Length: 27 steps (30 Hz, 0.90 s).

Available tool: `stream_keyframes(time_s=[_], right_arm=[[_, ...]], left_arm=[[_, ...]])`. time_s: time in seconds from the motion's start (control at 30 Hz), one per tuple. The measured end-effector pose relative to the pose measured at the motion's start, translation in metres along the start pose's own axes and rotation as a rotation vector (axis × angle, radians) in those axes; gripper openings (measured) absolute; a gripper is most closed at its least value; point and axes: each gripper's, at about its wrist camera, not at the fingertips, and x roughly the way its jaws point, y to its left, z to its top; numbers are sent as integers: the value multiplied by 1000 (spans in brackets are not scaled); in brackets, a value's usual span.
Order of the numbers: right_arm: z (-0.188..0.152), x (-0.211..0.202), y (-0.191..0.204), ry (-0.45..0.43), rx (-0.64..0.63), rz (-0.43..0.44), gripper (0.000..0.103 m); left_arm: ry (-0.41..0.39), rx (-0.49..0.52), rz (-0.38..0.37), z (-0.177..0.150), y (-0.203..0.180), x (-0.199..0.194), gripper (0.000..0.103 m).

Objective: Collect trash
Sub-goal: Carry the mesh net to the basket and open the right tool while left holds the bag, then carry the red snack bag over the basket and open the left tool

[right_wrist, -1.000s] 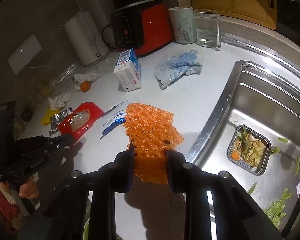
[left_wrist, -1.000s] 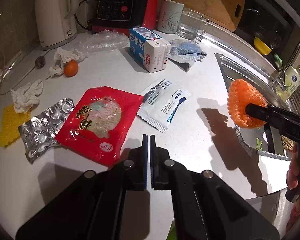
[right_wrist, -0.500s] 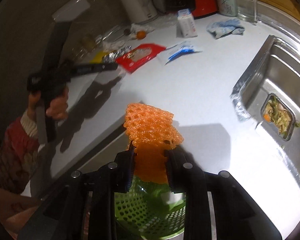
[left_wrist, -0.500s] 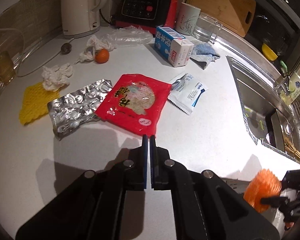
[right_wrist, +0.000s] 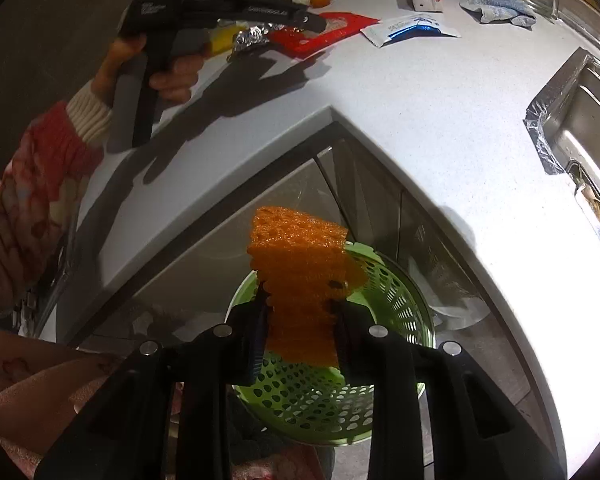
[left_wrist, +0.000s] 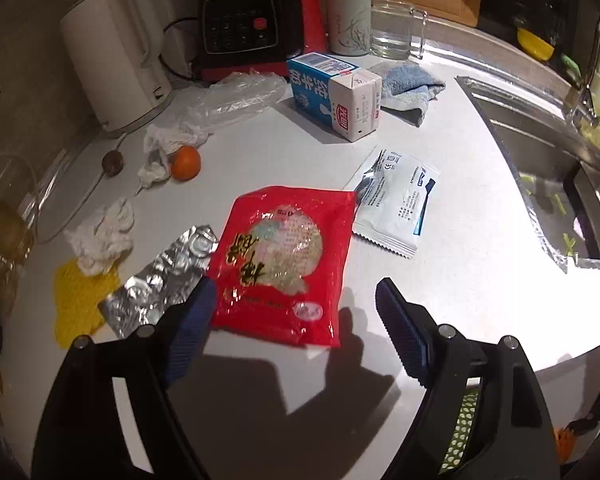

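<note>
Orange foam net over the bin, red packet waiting on the counter

My right gripper (right_wrist: 300, 312) pinches the orange foam net (right_wrist: 300, 276) above the green perforated basket (right_wrist: 388, 300), which sits low beside the near edge of the white counter (right_wrist: 420, 112); its jaws are easing apart with the net between them. My left gripper (left_wrist: 296, 308) is spreading wide over the counter, nothing between its jaws, just near of the red packet (left_wrist: 284, 260). Left of the packet lies a foil blister sheet (left_wrist: 160, 280), right of it a white sachet (left_wrist: 396, 204); a milk carton (left_wrist: 336, 96) stands farther back
</note>
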Motion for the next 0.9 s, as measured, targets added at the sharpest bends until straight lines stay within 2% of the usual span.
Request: stream_keyframes(time_s=[0.03, 0.1, 0.2, 0.3, 0.4, 0.43, 0.53, 0.7, 0.77, 0.83, 0.9], right_arm=[[-1, 2, 0, 13, 0, -2, 33], [-2, 6, 0, 41, 5, -8, 44], [1, 4, -1, 28, 11, -19, 56], [10, -6, -10, -17, 34, -23, 63], [26, -17, -19, -84, 50, -40, 69], [32, -20, -21, -101, 54, -44, 70], [46, -28, -26, -135, 45, -50, 71], [57, -32, -27, -146, 19, -55, 71], [61, -29, -27, -147, 22, -55, 71], [67, -33, -24, -149, 26, -54, 71], [70, -31, -26, -152, 30, -54, 71]], left_arm=[[11, 28, 12, 4, -2, 7, 79], [41, 76, 23, 9, -5, 21, 79], [63, 117, 37, 13, -6, 35, 80], [79, 85, 0, 18, 1, 40, 78], [97, 21, -77, 19, 11, 43, 65], [100, 5, -95, 19, 13, 44, 62], [93, -6, -105, 15, 12, 43, 61], [67, -18, -126, 12, 11, 41, 56], [50, -10, -131, 11, 9, 39, 49], [36, -7, -116, 10, 6, 37, 37], [30, -1, -102, 11, 4, 35, 34]])
